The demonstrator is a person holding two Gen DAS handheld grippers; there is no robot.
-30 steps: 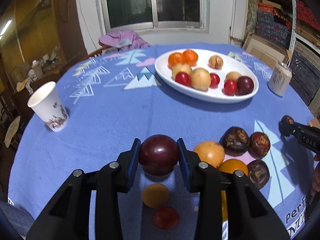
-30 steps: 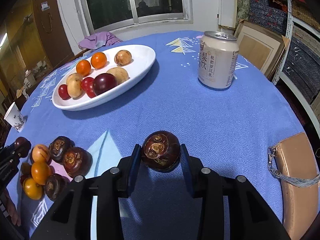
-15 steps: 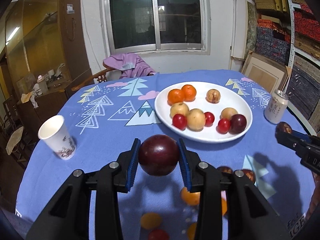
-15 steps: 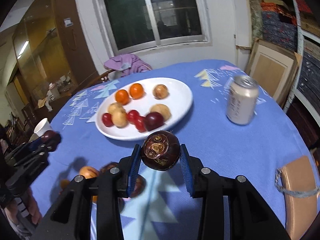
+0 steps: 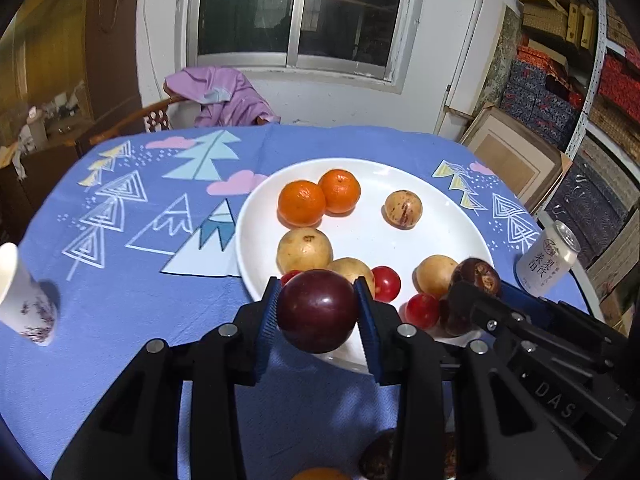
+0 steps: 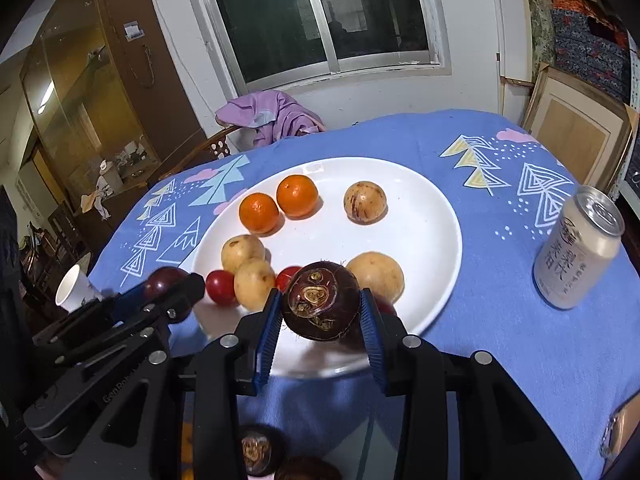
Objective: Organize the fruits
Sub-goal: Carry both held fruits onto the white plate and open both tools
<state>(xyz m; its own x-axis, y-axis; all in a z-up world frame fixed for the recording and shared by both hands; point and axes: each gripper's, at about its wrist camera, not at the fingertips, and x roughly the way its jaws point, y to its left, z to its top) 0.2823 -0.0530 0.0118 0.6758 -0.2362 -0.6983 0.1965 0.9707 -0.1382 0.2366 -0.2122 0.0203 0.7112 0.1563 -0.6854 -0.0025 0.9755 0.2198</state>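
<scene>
Now, in my left wrist view, the left gripper (image 5: 318,312) is clamped on a dark red plum (image 5: 318,310), its blue pads pressed against both sides of the fruit, which hangs over the near rim of the white plate (image 5: 360,236). In my right wrist view, the right gripper (image 6: 320,308) grasps a dark brown water chestnut (image 6: 320,306) in the same manner, also above the plate's near edge. Each gripper shows in the other's view, so I read the two as side by side, the left one at the plate's left portion. On the plate lie two oranges (image 5: 318,198) touching each other at the far left, a speckled tan fruit (image 5: 403,209) alone at the far right, and several pale yellow fruits (image 5: 304,250) with small red tomatoes (image 5: 386,283) clustered along the near side. The plate sits on a blue tablecloth (image 5: 132,312) printed with trees and mountains. A drink can (image 6: 578,248) stands upright to the right of the plate, well apart from it; a paper cup (image 5: 22,300) stands at the cloth's left edge. More dark chestnuts (image 6: 256,452) and an orange fruit (image 5: 320,474) lie on the cloth below the grippers, mostly hidden. A purple garment (image 6: 272,114) drapes over a chair beyond the table.
</scene>
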